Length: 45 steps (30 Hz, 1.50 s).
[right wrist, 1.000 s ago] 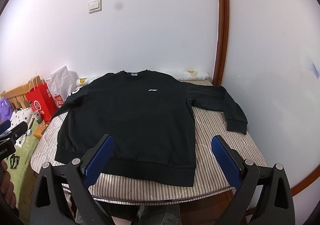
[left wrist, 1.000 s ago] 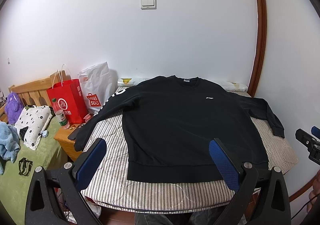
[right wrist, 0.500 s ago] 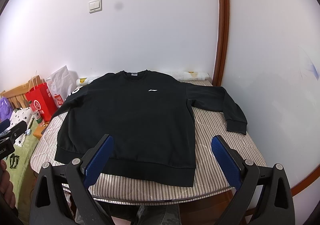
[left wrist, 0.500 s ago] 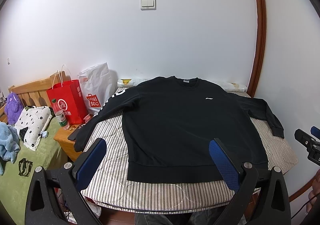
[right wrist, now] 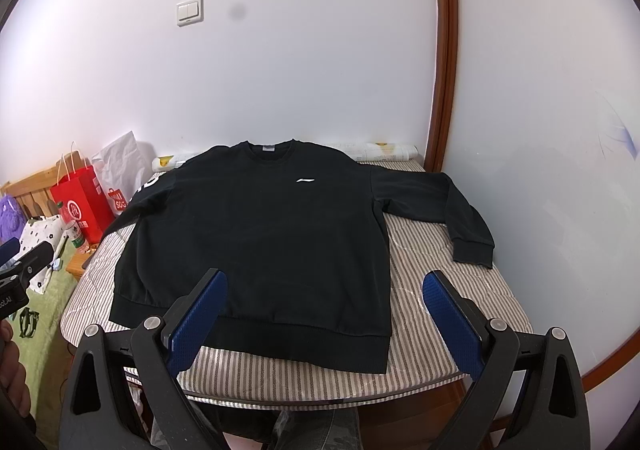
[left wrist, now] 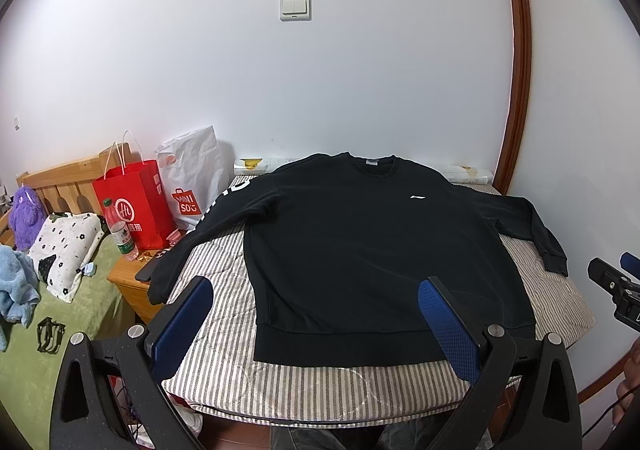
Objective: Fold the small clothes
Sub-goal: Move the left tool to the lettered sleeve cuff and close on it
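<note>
Your left gripper (left wrist: 316, 310) and right gripper (right wrist: 326, 306) hovered at 6 o'clock, fingers spread wide and holding nothing. Beyond them, the black sweatshirt (left wrist: 360, 250) lay flat, face up, on the striped worktop (left wrist: 224, 338), sleeves stretched toward 9 and 3 o'clock. A red paper bag (left wrist: 134, 205) stood at 10 o'clock, beside the white wall (left wrist: 360, 69).

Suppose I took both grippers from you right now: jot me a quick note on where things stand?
Left gripper: open, empty, above the near hem.
Right gripper: open, empty, above the near hem too.
Black sweatshirt: flat, front up, on the striped table cover, collar toward the wall, both sleeves spread out.
Done: the spreading only; no fold shows.
Left: fold sleeves in, probably, then the body.
</note>
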{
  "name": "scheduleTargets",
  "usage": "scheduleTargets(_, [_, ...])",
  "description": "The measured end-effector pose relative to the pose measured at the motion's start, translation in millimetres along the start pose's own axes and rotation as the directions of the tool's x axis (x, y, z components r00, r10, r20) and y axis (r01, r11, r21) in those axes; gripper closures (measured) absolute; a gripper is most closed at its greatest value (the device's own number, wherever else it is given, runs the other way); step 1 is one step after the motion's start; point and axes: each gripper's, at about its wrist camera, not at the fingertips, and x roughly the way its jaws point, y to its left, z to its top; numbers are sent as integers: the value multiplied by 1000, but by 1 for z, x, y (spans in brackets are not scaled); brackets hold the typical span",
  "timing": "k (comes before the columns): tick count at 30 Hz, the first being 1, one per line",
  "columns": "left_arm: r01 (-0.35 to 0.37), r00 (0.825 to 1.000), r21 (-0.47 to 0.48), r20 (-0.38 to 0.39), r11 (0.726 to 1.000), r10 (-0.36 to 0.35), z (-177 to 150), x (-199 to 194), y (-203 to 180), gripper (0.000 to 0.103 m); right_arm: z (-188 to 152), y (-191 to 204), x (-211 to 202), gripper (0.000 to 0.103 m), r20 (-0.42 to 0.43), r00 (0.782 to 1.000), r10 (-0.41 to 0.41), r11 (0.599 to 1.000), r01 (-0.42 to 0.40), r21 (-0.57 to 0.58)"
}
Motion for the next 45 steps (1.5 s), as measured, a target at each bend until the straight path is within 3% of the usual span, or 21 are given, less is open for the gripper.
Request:
scheduleTargets(11, [2, 1000, 1, 1, 1000, -2, 3, 2, -4, 0, -3, 3, 8, 6, -13, 1000, 2, 1000, -2, -7])
scheduleTargets(21, [-26, 994, -51, -104, 998, 20, -16, 61, 19, 0, -20, 19, 69, 6, -118, 993, -10, 1000, 7, -24])
scheduleTargets(30, [-91, 976, -152, -211, 984, 58, -52, 122, 77, 0, -30, 30, 128, 6, -156, 988, 20, 1000, -23, -20])
scheduleTargets(39, [-171, 957, -317, -280, 933, 80, -70, 174, 150, 1, -19, 29, 176, 6, -178, 983, 48, 999, -46, 17])
scheduleTargets(45, [-256, 926, -267, -344, 929, 157, -71, 215, 168, 4, -18, 41, 194, 6, -216, 976, 33, 999, -34, 0])
